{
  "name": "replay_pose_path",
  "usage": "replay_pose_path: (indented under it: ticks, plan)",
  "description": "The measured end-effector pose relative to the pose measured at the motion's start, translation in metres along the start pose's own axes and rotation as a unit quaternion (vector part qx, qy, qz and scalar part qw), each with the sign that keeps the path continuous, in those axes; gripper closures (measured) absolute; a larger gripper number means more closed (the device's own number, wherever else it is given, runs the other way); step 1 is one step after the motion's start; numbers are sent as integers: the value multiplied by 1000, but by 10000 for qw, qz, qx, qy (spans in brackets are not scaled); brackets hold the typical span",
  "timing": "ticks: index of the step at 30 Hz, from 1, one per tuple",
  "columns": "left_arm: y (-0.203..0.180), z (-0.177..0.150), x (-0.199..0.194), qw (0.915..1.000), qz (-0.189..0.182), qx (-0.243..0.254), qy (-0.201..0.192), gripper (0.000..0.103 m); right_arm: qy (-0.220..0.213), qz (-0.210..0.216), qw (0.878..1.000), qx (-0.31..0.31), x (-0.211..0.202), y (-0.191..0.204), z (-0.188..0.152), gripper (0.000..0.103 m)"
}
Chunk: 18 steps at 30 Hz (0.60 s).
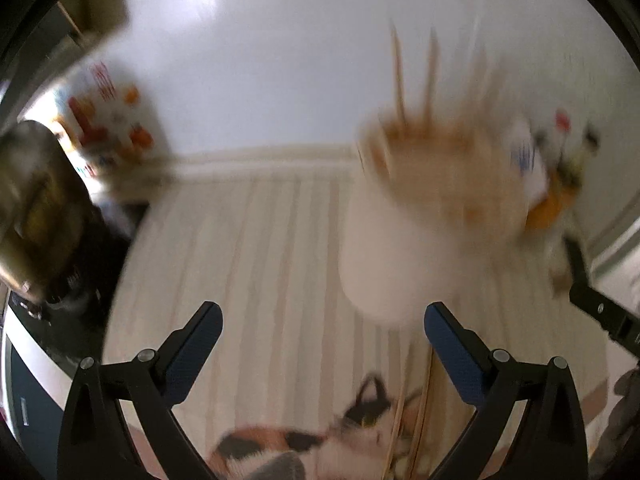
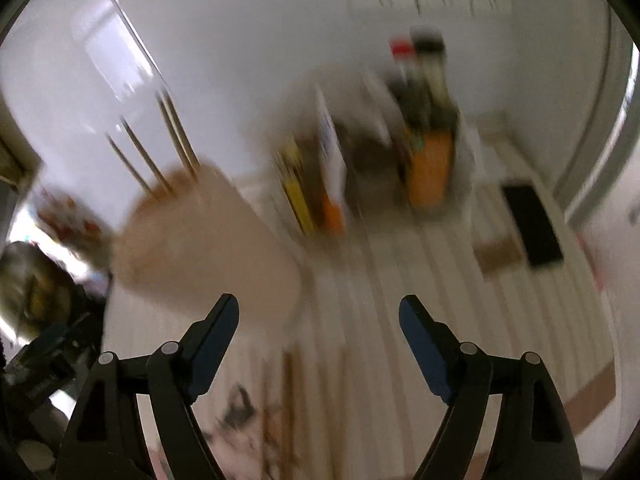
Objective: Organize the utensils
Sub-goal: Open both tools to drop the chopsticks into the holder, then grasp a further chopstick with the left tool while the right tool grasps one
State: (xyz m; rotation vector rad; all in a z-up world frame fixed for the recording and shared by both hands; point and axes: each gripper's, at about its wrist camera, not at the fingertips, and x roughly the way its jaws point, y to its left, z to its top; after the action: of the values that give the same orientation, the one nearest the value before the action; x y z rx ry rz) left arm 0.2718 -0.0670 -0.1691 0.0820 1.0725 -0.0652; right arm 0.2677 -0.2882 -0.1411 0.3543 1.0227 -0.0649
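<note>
A pale utensil holder (image 1: 424, 216) stands on the striped tablecloth (image 1: 256, 248), with wooden chopsticks (image 1: 400, 76) sticking up out of it; both views are motion-blurred. My left gripper (image 1: 322, 320) is open just below and left of the holder, nothing between its fingers. More wooden sticks (image 1: 416, 420) lie on the cloth near its right finger, beside a cat print (image 1: 304, 440). In the right wrist view the holder (image 2: 208, 240) stands up-left of my right gripper (image 2: 318, 316), which is open and holds nothing. Loose sticks (image 2: 292, 392) lie on the cloth below it.
Bottles and boxes (image 2: 424, 136) crowd the back of the table by the wall, with a black phone (image 2: 532, 224) and a brown card (image 2: 500, 256) to the right. The other gripper's black body (image 1: 604, 312) shows at the left view's right edge. The table edge drops off left.
</note>
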Motion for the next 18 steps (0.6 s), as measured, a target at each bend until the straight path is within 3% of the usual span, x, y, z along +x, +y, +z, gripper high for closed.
replay_pose_path:
  ticks: [2,3,4,9,11,13,17,18]
  plan:
    - [-15,-19,27,9990,-55,191,406,0,332,-27,9994,95,17,-12,-19,32]
    - [-22,-30,41,9976,-88,289,616,2,594,-44,9981,152,30,-21,-32,48]
    - [-29,-39,53,9961,-131,389,783,4,771,-101,9968,168,39,-25,-40,56]
    - [-61,-72,113,9805,-465,735,1761,52,1296,-231,9909,263,67,-45,-79,62]
    - [-70,-81,129,9757,-443,852,1969,58,1425,-244,9890,311,73,-51,-88,62]
    - [-73,-84,133,9759,-397,890,1950,62,1533,-271,9872,336,78,-54,-93,62]
    - [-75,-82,130,9780,-347,881,1860,97,1806,-278,9824,398,94,-55,-100,62]
    - [-72,-81,129,9785,-261,862,1855,98,1859,-272,9814,387,96,-51,-101,62]
